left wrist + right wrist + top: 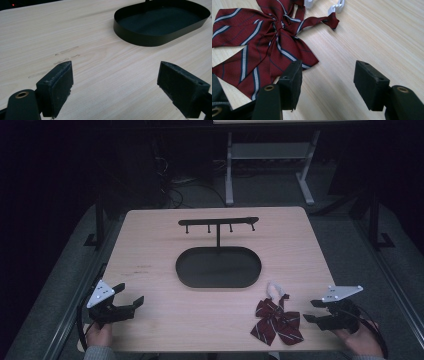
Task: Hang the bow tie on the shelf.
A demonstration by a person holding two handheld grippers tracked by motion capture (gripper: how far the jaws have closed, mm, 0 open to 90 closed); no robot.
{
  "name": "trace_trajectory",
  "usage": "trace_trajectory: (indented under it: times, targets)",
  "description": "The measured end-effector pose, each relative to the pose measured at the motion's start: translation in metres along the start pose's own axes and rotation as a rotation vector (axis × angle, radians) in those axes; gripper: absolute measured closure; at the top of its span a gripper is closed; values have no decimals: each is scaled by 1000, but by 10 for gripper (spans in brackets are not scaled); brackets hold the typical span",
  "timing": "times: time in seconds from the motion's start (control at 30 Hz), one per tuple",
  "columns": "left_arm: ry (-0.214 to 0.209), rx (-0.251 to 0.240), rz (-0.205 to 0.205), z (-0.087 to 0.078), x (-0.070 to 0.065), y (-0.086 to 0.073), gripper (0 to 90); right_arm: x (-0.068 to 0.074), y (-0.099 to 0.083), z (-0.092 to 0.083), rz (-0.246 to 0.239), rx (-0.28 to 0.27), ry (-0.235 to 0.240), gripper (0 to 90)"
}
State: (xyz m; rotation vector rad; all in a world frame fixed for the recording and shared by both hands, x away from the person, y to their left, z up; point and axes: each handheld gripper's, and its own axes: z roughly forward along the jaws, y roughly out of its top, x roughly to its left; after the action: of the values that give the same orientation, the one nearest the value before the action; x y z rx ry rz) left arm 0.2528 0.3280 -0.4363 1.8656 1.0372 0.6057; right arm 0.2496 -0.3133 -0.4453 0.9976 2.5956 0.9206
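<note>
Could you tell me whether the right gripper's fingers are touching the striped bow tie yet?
Apart. In the high view, bare table separates the right gripper from the bow tie; its fingers stand open with nothing between them.

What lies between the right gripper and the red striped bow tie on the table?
Nothing: the high view shows bare wood between the right gripper and the bow tie. In the right gripper view its open jaws stand just short of the cloth.

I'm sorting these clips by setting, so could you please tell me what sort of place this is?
Probably a lab or workshop recording station: a bare wooden table, metal-framed benches on a grey floor behind it, and dark surroundings with cables.
</note>
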Motion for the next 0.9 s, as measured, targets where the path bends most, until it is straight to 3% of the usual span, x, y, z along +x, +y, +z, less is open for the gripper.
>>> trace_trajectory:
  times: [0.27,0.47,0.67,0.9]
  targets:
    - [-8,5,-11,2,0,-1,131,-1,3,0,7,7,18,400]
    - [-16,5,7,2,-2,1,131,5,14,-2,-25,16,15,403]
    - [-11,4,-5,2,-1,0,131,8,34,-1,-66,21,25,404]
    - [-9,3,-5,2,0,0,131,10,46,4,-89,40,38,407]
